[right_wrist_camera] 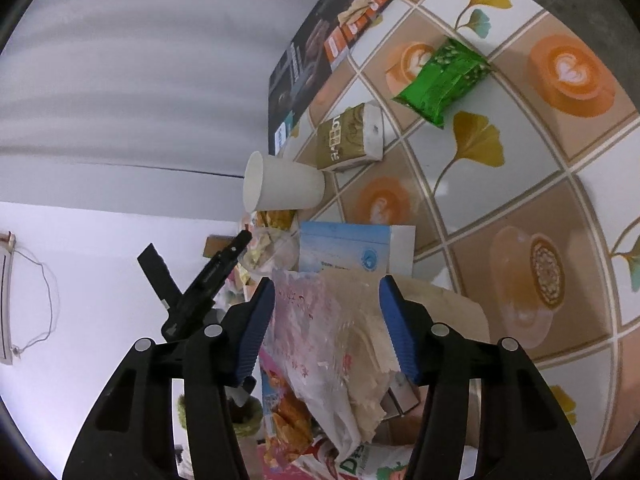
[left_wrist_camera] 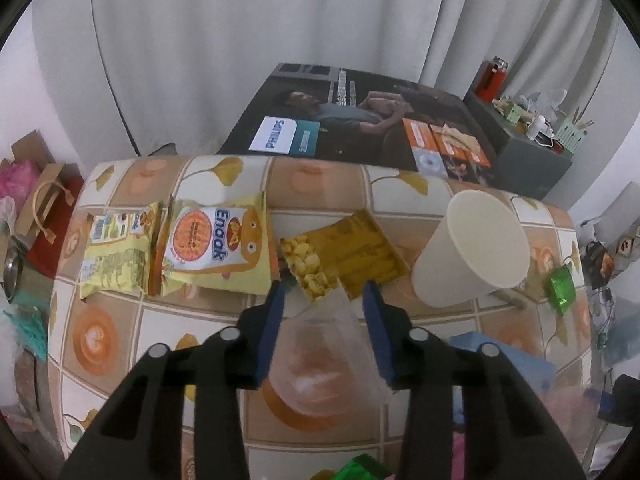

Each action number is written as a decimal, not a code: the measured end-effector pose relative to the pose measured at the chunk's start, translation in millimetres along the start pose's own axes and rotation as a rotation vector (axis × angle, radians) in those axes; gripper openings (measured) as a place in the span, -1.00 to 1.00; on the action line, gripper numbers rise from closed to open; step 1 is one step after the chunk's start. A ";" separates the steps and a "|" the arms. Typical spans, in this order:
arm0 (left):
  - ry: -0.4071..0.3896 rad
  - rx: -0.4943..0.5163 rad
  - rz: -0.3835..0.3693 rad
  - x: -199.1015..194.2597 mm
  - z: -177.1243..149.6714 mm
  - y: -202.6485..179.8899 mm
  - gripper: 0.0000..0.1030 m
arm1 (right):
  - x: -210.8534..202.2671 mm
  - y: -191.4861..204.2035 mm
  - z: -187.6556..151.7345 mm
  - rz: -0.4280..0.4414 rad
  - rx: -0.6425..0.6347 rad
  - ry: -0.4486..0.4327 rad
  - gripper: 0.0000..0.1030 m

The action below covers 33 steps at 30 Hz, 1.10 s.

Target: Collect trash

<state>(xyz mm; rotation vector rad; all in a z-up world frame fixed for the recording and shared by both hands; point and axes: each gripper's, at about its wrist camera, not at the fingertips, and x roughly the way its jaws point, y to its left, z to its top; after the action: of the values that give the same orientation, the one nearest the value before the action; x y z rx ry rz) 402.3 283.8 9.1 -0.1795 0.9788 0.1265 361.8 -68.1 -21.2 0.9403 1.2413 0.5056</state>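
Through my left wrist camera, my left claw (left_wrist_camera: 323, 294) hangs over a table (left_wrist_camera: 168, 336) covered in a tiled cloth with coffee cups and yellow leaves. Its blue pads stand partly apart, with a clear plastic cup (left_wrist_camera: 332, 356) lying on its side between them; I cannot tell whether the pads actually press on it. Just past the fingertips lies an opened yellow snack carton (left_wrist_camera: 344, 258) with pale puffs at one end. To its left lies a yellow Enaak snack bag (left_wrist_camera: 218, 248), and beside that a second yellow wrapper (left_wrist_camera: 116, 254). A white paper cup (left_wrist_camera: 472, 248) lies tipped over to the right of the carton, and a green foil wrapper (left_wrist_camera: 560, 286) sits near the table's right edge. A dark Philips box (left_wrist_camera: 360, 120) leans behind the table.

Through my right wrist camera (the whole scene is rolled sideways here), my right claw (right_wrist_camera: 327, 290) is partly open, its pads to either side of a crumpled clear plastic bag (right_wrist_camera: 320, 340) with brown paper (right_wrist_camera: 432, 308) bunched beside it; no firm contact shows on either pad. Beyond it lie a light blue packet (right_wrist_camera: 344, 246), the white paper cup (right_wrist_camera: 284, 182) on its side, a gold-brown tissue pack (right_wrist_camera: 348, 138) and the green foil wrapper (right_wrist_camera: 440, 76). My other claw shows as a dark shape at left.
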 end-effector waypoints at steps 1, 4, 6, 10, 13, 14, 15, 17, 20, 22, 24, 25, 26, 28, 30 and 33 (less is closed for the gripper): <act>0.000 0.002 0.000 -0.8 -0.4 0.5 -0.33 | 1.7 0.3 0.5 -0.001 0.000 0.003 -0.02; -0.001 0.034 0.017 -3.5 -1.0 -0.7 -0.49 | 6.5 -0.9 0.3 -0.014 0.006 0.010 -0.07; 0.003 0.042 0.017 -5.1 -1.9 -1.6 -0.58 | 6.9 -2.6 0.6 -0.012 0.014 0.015 -0.17; 0.002 0.050 0.028 -9.2 -4.0 -1.3 -0.71 | 9.7 -5.5 0.7 -0.011 0.021 0.012 -0.34; 0.001 0.053 0.032 -12.3 -6.0 0.4 -0.81 | 11.4 -7.5 1.6 -0.011 0.028 0.010 -0.54; 0.000 0.049 0.038 -13.6 -6.9 2.0 -0.85 | 11.8 -8.2 1.9 -0.008 0.029 0.010 -0.64; 0.000 0.044 0.038 -14.8 -7.4 3.1 -0.87 | 11.1 -8.6 1.5 -0.004 0.030 0.008 -0.70; -0.005 0.038 0.040 -17.8 -8.3 6.0 -0.87 | 9.4 -8.9 0.8 0.006 0.031 0.004 -0.75; -0.015 0.032 0.040 -23.1 -9.5 9.0 -0.87 | 6.5 -7.0 -1.0 0.018 0.025 -0.002 -0.79; -0.021 0.022 0.034 -28.1 -9.5 11.2 -0.87 | 3.3 -5.7 -1.8 0.030 0.019 -0.005 -0.81; -0.031 0.019 0.029 -34.2 -9.6 12.2 -0.88 | -0.8 -3.2 -2.2 0.042 0.012 -0.008 -0.82; -0.035 0.019 0.027 -36.6 -9.6 12.4 -0.88 | -1.6 -1.7 -2.7 0.048 0.008 -0.009 -0.83; -0.041 0.018 0.025 -40.5 -10.1 12.3 -0.88 | -3.7 0.4 -3.7 0.055 0.002 -0.011 -0.84; -0.053 0.017 0.018 -49.0 -9.8 12.2 -0.88 | -6.4 5.0 -5.6 0.068 -0.007 -0.015 -0.84; -0.066 0.019 0.014 -58.2 -9.9 11.7 -0.88 | -9.2 8.7 -7.4 0.081 -0.011 -0.017 -0.85; -0.087 0.022 0.009 -73.0 -10.9 10.4 -0.88 | -14.7 14.7 -10.9 0.094 -0.022 -0.028 -0.86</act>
<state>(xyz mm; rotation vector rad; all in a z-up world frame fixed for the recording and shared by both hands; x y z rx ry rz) 351.2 289.8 63.0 -0.1486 0.8937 0.1307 349.6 -68.0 -1.2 0.9871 1.1674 0.5776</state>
